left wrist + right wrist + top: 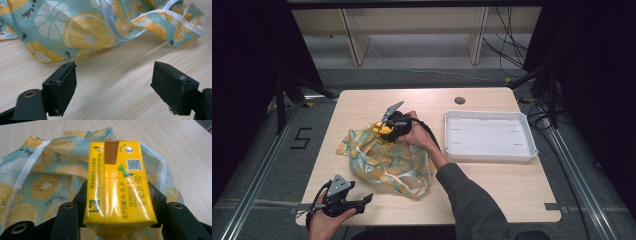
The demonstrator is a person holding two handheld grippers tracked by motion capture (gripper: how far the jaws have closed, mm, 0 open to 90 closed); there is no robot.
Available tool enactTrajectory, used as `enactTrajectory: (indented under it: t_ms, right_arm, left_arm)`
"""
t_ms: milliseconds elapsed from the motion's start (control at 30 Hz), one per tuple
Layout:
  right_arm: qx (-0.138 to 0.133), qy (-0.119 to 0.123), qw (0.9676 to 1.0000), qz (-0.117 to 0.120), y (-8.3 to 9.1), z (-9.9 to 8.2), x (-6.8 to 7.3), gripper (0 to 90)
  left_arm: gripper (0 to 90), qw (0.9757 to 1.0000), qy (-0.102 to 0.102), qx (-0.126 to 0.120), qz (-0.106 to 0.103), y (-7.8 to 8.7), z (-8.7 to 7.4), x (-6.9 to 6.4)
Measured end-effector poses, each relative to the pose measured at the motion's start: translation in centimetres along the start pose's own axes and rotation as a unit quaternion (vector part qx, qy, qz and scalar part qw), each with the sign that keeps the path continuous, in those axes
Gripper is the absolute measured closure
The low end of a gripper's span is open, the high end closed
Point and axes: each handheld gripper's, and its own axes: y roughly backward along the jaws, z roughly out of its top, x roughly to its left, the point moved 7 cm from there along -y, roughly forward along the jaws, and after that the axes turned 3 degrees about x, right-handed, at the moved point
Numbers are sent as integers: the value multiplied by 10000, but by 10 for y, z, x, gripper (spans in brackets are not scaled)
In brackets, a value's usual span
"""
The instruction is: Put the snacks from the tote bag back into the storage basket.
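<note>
the yellow carton (117, 185) is clamped between the jaws of the right gripper (388, 129), above the far end of the lemon-print bag (384, 161) on the counter (492, 185). the left gripper (113, 87) is held wide open and empty near the bag's edge. with the bag mouth left slack and unheld, the carton could be pushed onto the fabric instead of inside.

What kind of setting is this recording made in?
Probably a lab or recording bay rather than a home: a bare wooden table ringed by black curtains, metal floor rails, and loose cables behind.

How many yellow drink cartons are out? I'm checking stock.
1: a yellow rectangular drink carton held in the right gripper, above the lemon-print fabric bag. More may be hidden inside the bag.
</note>
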Motion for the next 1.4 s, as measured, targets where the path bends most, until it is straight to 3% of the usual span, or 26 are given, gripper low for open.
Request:
enactTrajectory:
  t_ms: [67,233,267,333,367,433,567,667,733,867,900,1033,1133,1167,1233,1367,1400]
  right_arm:
    - [-41,1,10000,-19,1,2,1,515]
    - [-43,9,10000,-60,8,8,3,516]
    - [-76,-22,10000,-51,9,10,4,516]
    - [-155,32,9999,-41,13,14,4,516]
    - [-157,10,9999,-29,17,15,5,516]
    - [-232,5,9997,-8,22,19,5,516]
    - [-374,17,9993,-21,34,27,6,516]
    - [-361,-26,9993,6,45,30,9,516]
    - [-396,24,9992,27,53,32,11,516]
    - [-459,-17,9989,14,69,35,13,516]
    - [-473,-33,9989,10,72,35,13,516]
    - [-475,-34,9988,-73,88,33,12,516]
    - [-480,-101,9987,-102,101,28,9,516]
    - [-486,-124,9987,-108,105,26,8,516]
    - [-484,-159,9986,-171,114,21,6,516]
    - [-517,-221,9979,-319,133,9,-1,516]
    - [-498,-211,9981,-298,137,5,-2,517]
  left_arm:
    - [196,10000,-67,1,-12,1,1,0]
    - [196,10000,16,-25,-19,-1,0,-1]
    - [196,9999,-116,37,-10,0,0,1]
    - [197,9999,-128,93,-20,1,-1,1]
    - [197,9998,-176,114,-10,2,-1,1]
    - [197,10000,-38,6,-4,0,0,0]
    - [197,9999,-131,58,12,1,0,2]
    - [197,10000,-66,-3,-1,0,1,1]
    - [197,9998,-159,79,9,1,0,2]
    - [197,10000,-88,11,9,0,0,1]
    - [197,10000,21,-7,3,0,0,0]
    - [197,10000,-87,-41,5,0,1,2]
    - [197,10000,18,-43,25,0,0,2]
    - [197,9999,-141,48,44,2,-1,4]
    - [197,10000,37,-50,3,1,0,3]
    - [197,9999,78,-83,36,1,1,4]
    - [197,10000,-20,-73,32,2,2,5]
